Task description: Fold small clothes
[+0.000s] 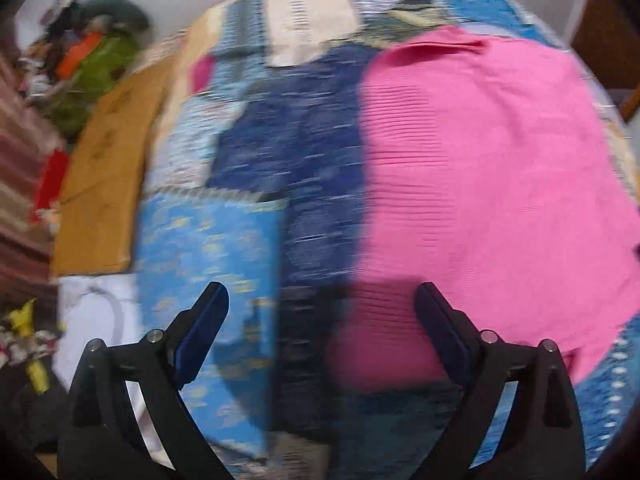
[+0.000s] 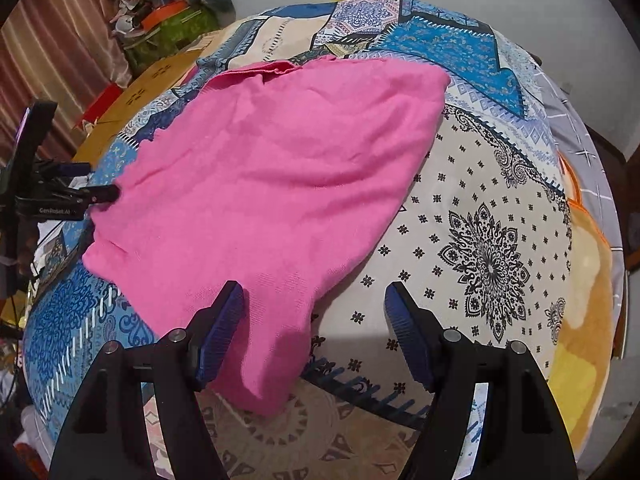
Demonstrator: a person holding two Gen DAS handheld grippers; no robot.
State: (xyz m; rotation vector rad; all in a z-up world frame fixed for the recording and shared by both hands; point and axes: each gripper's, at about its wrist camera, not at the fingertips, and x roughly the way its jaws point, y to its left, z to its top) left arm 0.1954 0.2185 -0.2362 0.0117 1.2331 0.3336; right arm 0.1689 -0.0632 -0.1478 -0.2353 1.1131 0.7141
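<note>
A pink knit garment (image 2: pixel 280 168) lies spread on a patterned blue and white bedsheet (image 2: pixel 480 208); it also shows in the blurred left wrist view (image 1: pixel 480 168). My left gripper (image 1: pixel 322 300) is open and empty, hovering over the garment's left edge. In the right wrist view the left gripper (image 2: pixel 102 194) sits at the garment's left edge. My right gripper (image 2: pixel 314 296) is open and empty, above the garment's near corner, its left finger (image 2: pixel 224 320) over the pink cloth.
A cardboard sheet (image 1: pixel 108 176) lies left of the bed. A pile of clutter with green cloth (image 2: pixel 172 20) sits at the far left. An orange and yellow blanket (image 2: pixel 584 312) lies at the bed's right edge. A curtain (image 2: pixel 60 40) hangs at left.
</note>
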